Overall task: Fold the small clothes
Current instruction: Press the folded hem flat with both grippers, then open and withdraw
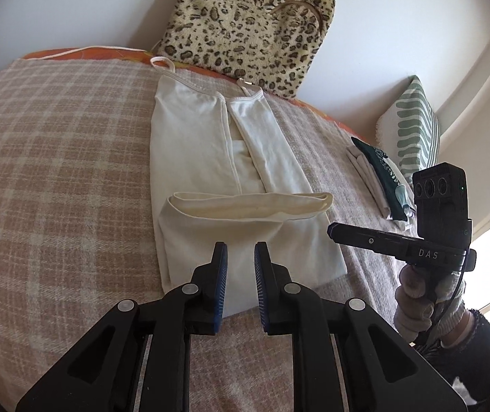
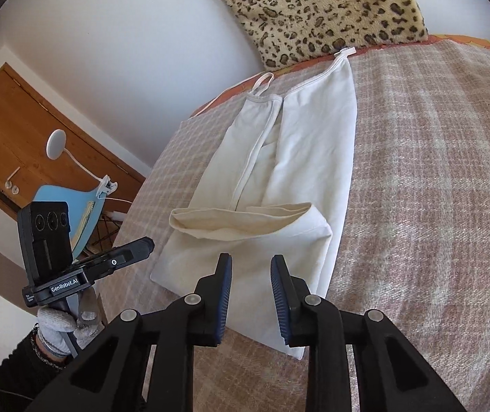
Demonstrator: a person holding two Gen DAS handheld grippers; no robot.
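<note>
A white strappy top [image 1: 203, 158] lies on the plaid blanket [image 1: 56, 171], both sides folded inward and its hem turned up into a band [image 1: 248, 206]. My left gripper [image 1: 240, 257] is open and empty, held just above the top's near edge. In the right wrist view the same top [image 2: 299, 158] lies ahead, hem band [image 2: 241, 221] across it. My right gripper [image 2: 251, 271] is open and empty over the near folded end. Each gripper shows from the side in the other's view, the right one [image 1: 334, 230] and the left one [image 2: 147, 244].
A leopard-print bag [image 1: 248, 31] leans on the wall at the head of the bed. A stack of folded clothes [image 1: 378, 178] and a green striped cushion [image 1: 413, 127] lie at the right. A wooden door [image 2: 21, 130] and a blue chair [image 2: 73, 216] stand beside the bed.
</note>
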